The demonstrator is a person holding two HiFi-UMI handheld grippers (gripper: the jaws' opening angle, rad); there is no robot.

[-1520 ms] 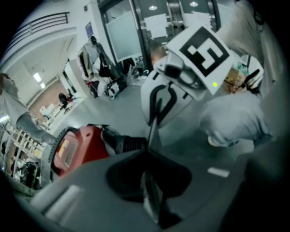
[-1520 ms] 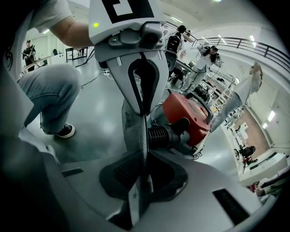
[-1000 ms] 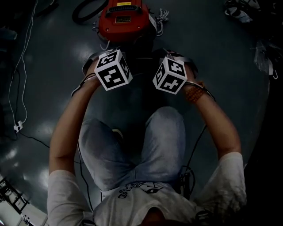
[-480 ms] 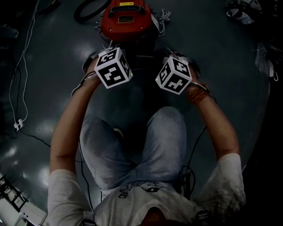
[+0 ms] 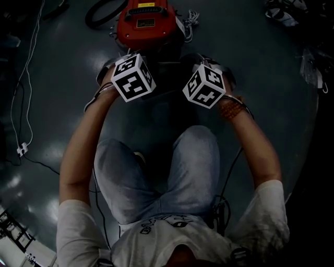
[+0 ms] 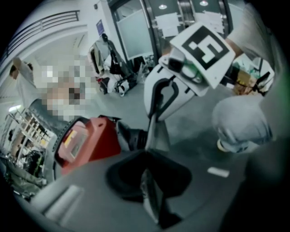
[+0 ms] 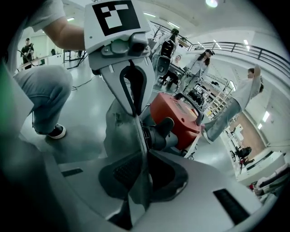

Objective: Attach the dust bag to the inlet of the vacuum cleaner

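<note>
The red vacuum cleaner [image 5: 143, 23] stands on the dark floor just beyond both marker cubes. Its black inlet [image 7: 161, 129] sticks out toward me. The grey dust bag [image 7: 118, 131] hangs upright between the two grippers, in front of that inlet. My left gripper [image 6: 152, 197] is shut on one thin edge of the bag. Opposite it, my right gripper [image 7: 140, 181] is shut on the other edge. In the head view only the cubes show, left [image 5: 134, 78] and right [image 5: 204, 86]; the bag and the jaws are hidden in the dark under them.
A black hose [image 5: 102, 13] curls beside the vacuum. A white cable [image 5: 21, 94] runs down the floor at the left. The person's knees [image 5: 156, 172] lie close behind the grippers, with a shoe [image 7: 56, 131] nearby. People and racks [image 7: 204, 97] stand in the background.
</note>
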